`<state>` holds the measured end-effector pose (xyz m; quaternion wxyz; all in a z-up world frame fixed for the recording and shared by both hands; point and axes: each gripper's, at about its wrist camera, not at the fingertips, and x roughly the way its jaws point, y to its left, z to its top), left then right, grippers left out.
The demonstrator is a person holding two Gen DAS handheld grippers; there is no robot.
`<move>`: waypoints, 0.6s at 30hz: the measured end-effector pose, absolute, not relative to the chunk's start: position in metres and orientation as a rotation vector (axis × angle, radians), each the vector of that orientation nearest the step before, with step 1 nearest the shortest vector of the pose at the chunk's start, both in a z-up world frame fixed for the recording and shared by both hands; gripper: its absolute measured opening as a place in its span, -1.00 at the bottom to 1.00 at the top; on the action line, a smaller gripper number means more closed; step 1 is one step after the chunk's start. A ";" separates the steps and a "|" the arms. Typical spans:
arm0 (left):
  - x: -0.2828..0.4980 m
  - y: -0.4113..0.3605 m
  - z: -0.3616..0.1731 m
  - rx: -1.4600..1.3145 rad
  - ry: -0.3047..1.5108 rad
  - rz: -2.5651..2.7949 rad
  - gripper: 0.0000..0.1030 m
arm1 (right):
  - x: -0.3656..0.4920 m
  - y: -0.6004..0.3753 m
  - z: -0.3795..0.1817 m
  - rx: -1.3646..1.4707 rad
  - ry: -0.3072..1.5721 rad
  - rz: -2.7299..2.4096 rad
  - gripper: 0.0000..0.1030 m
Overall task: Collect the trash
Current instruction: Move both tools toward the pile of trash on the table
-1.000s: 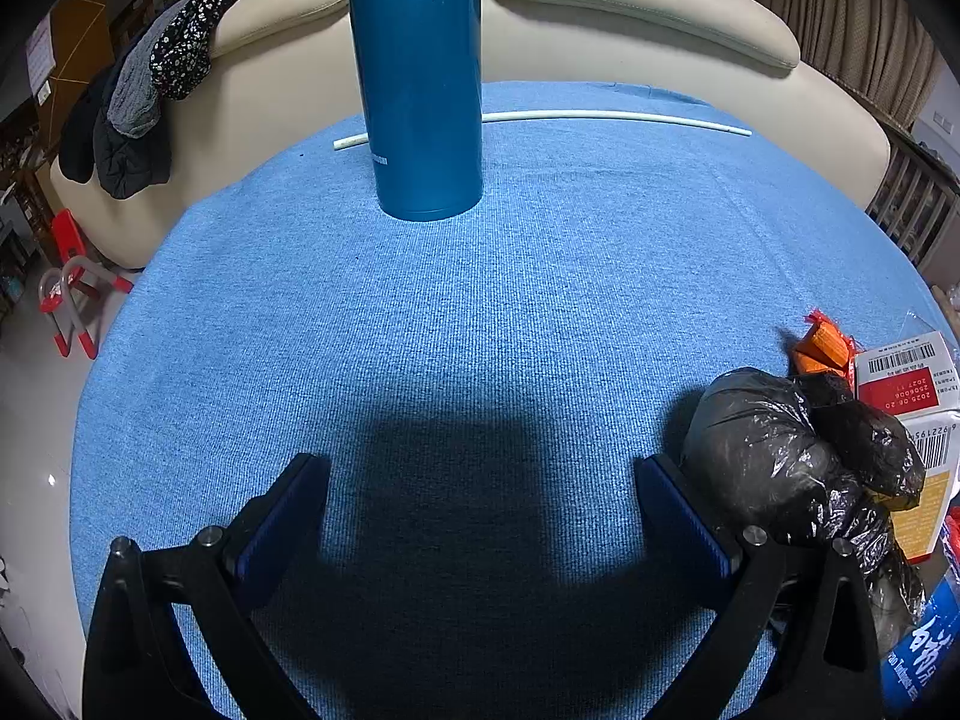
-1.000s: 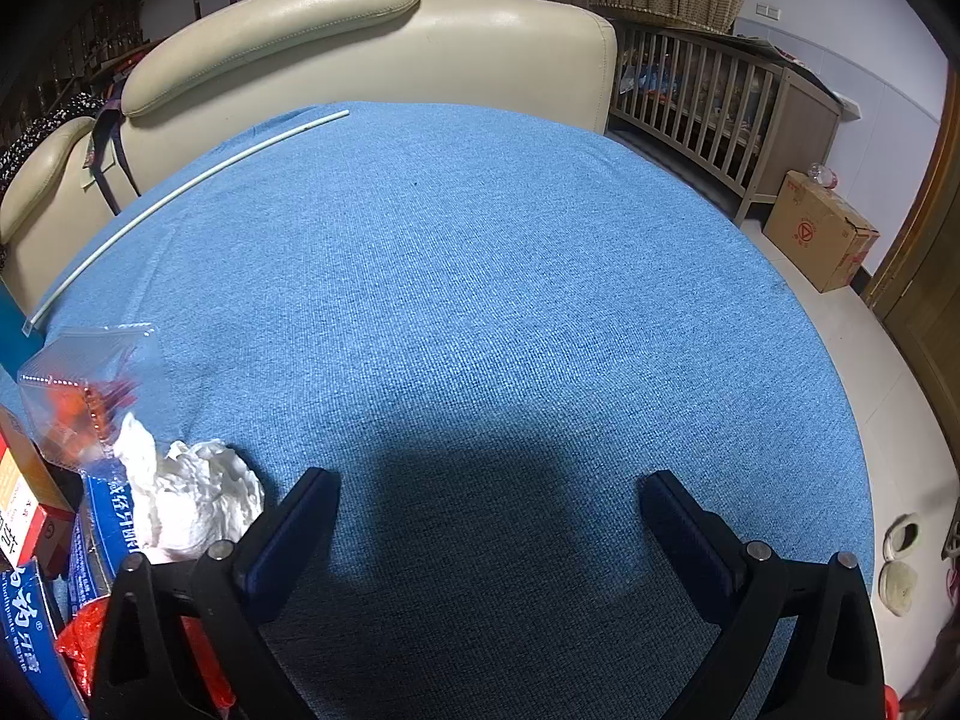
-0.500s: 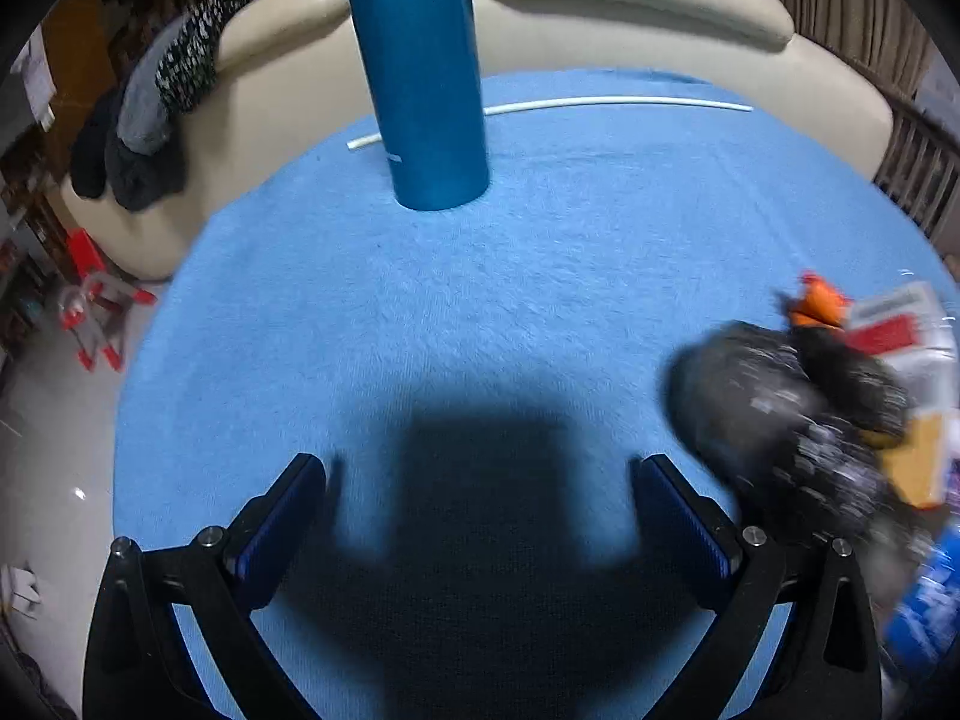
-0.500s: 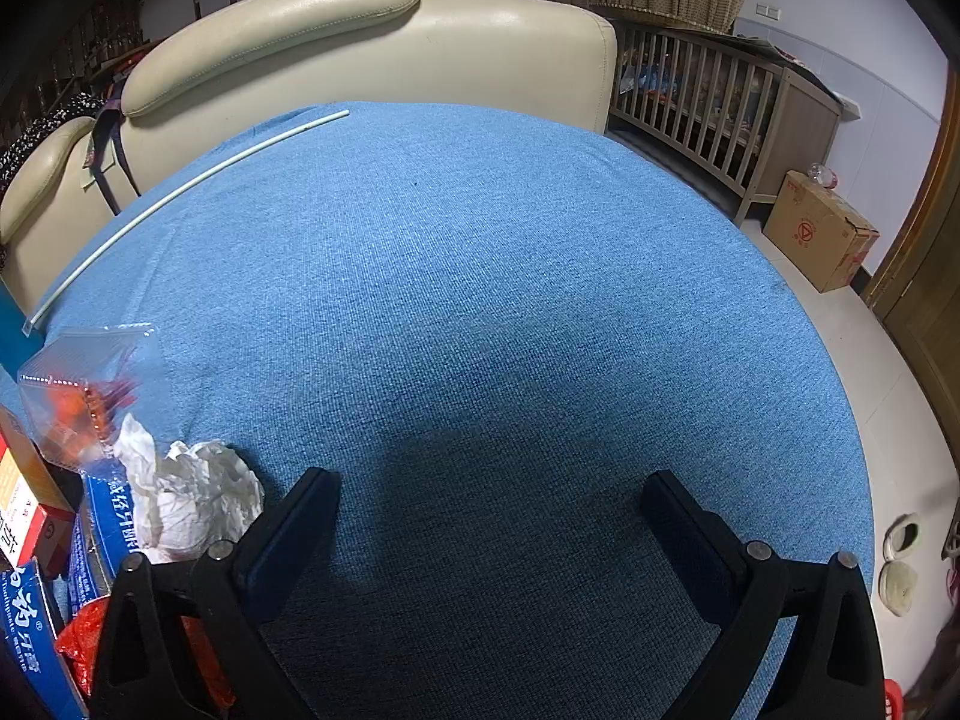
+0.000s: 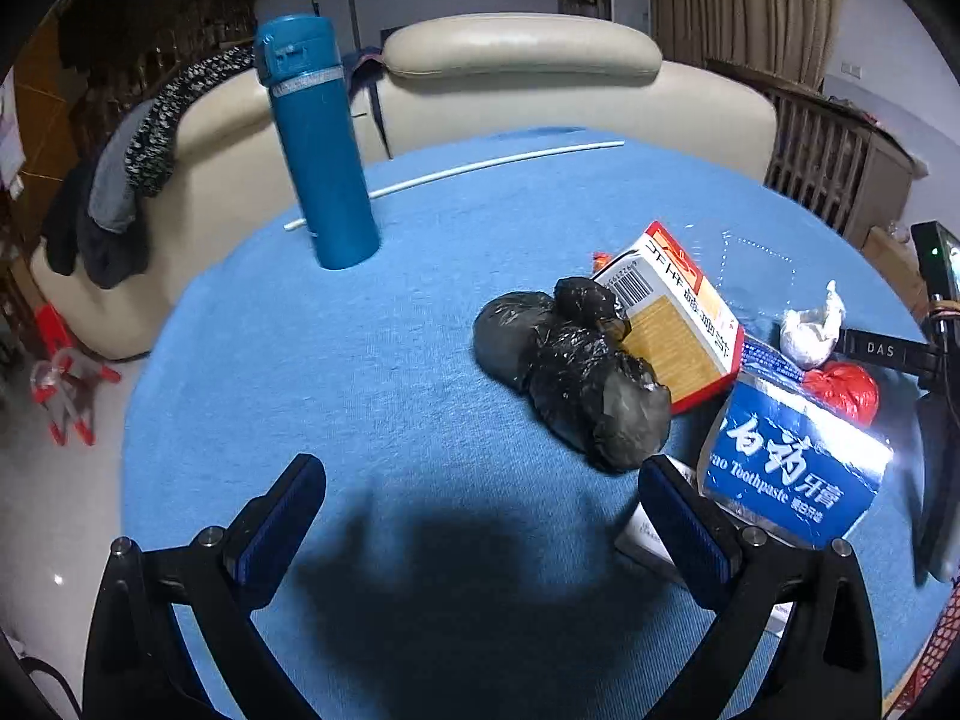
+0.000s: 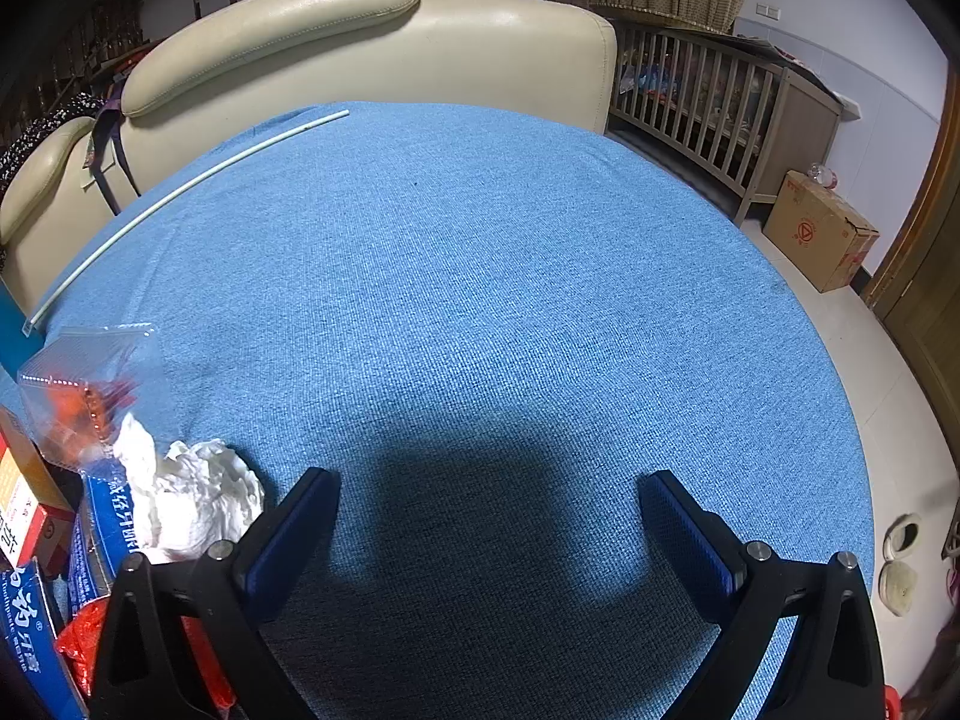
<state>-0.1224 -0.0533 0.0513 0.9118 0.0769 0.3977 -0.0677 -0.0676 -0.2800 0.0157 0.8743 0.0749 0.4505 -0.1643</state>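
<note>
On the blue cloth-covered table (image 5: pixel 360 372) lies a heap of trash: a crumpled black plastic bag (image 5: pixel 570 366), a red-and-white carton (image 5: pixel 672 312), a blue toothpaste box (image 5: pixel 792 474), a white paper wad (image 5: pixel 810 330) and a red plastic scrap (image 5: pixel 846 390). My left gripper (image 5: pixel 480 492) stands open just short of the black bag, which lies ahead of its right finger. My right gripper (image 6: pixel 486 510) is open over bare cloth; the white paper wad (image 6: pixel 192 498), a clear bag with orange bits (image 6: pixel 84 396) and the toothpaste box (image 6: pixel 24 636) lie left of it.
A tall teal flask (image 5: pixel 318 144) stands upright at the table's far left. A thin white rod (image 5: pixel 456 171) lies across the far side. A cream sofa (image 6: pixel 372 42) backs the table. A wooden crib (image 6: pixel 720 102) and a cardboard box (image 6: pixel 822 228) are at the right.
The left gripper has pulled back and tilted up, bringing the whole flask and the trash heap into view. The right gripper has stayed still.
</note>
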 end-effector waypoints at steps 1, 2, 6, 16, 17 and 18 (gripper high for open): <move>-0.122 -0.054 0.052 0.154 0.834 -0.140 1.00 | -0.068 -0.280 0.016 0.156 0.941 -0.343 1.00; -0.122 -0.054 0.054 0.141 0.841 -0.152 1.00 | -0.068 -0.280 0.016 0.156 0.941 -0.343 1.00; -0.122 -0.050 0.062 0.113 0.827 -0.146 1.00 | -0.068 -0.280 0.016 0.156 0.941 -0.343 1.00; -0.075 -0.051 0.051 0.094 0.875 -0.167 1.00 | -0.067 -0.280 0.016 0.156 0.941 -0.343 1.00; -0.072 -0.053 0.053 0.088 0.881 -0.175 1.00 | -0.067 -0.279 0.016 0.156 0.941 -0.343 1.00; -0.070 -0.056 0.056 0.098 0.886 -0.180 1.00 | -0.067 -0.279 0.016 0.156 0.941 -0.343 1.00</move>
